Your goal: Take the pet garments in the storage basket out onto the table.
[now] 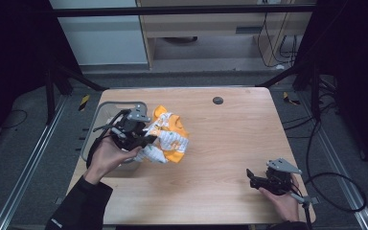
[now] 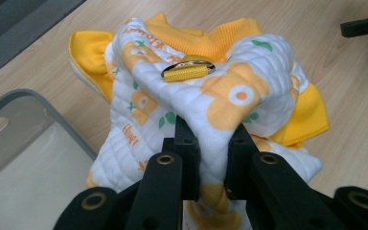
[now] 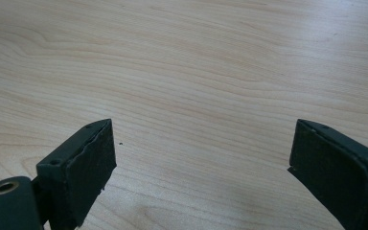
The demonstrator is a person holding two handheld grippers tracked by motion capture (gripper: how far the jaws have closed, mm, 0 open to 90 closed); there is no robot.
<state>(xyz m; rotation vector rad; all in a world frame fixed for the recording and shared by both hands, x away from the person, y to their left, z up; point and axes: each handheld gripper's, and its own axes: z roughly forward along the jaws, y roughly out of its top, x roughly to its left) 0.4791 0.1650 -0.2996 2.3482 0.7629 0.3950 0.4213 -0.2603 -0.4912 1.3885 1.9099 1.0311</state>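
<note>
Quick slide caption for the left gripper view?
Left gripper pinching a fold of quilted orange-flowered garment beside the grey bin.

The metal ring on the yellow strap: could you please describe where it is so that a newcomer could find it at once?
Start at the wooden table and go to its left side, where the left gripper pinches a quilted white and orange garment beside the grey bin. On top of that bundle lies the metal ring, the one shiny part among soft cloth.
</note>
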